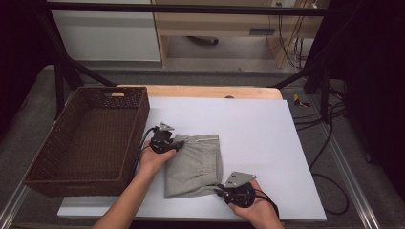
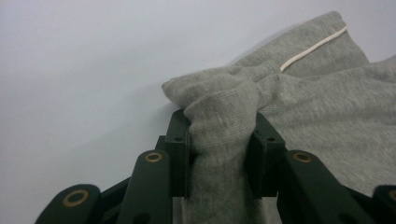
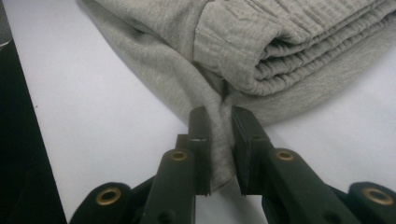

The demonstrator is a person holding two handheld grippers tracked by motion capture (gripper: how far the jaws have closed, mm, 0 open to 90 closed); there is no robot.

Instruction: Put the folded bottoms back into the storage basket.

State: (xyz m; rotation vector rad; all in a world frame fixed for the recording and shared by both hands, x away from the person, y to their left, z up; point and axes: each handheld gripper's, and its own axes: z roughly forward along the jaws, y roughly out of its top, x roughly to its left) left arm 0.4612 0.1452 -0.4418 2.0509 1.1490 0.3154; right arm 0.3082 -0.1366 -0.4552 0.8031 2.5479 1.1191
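Observation:
A folded grey garment (image 1: 196, 164) with a white drawstring lies on the white sheet (image 1: 258, 129) in the middle of the table. My left gripper (image 1: 177, 144) is at its far left corner, and in the left gripper view a thick bunch of the grey fabric (image 2: 224, 126) is squeezed between the two black jaws. My right gripper (image 1: 217, 188) sits at the garment's near right corner, shut on a thin fold of the cloth (image 3: 219, 140) just below the ribbed waistband (image 3: 289, 51).
A dark brown wicker basket (image 1: 62, 143) stands to the left of the sheet, close to my left hand. The sheet's front edge (image 1: 191, 215) runs just under both hands. Black frame legs and cables lie beyond the table at the back and right.

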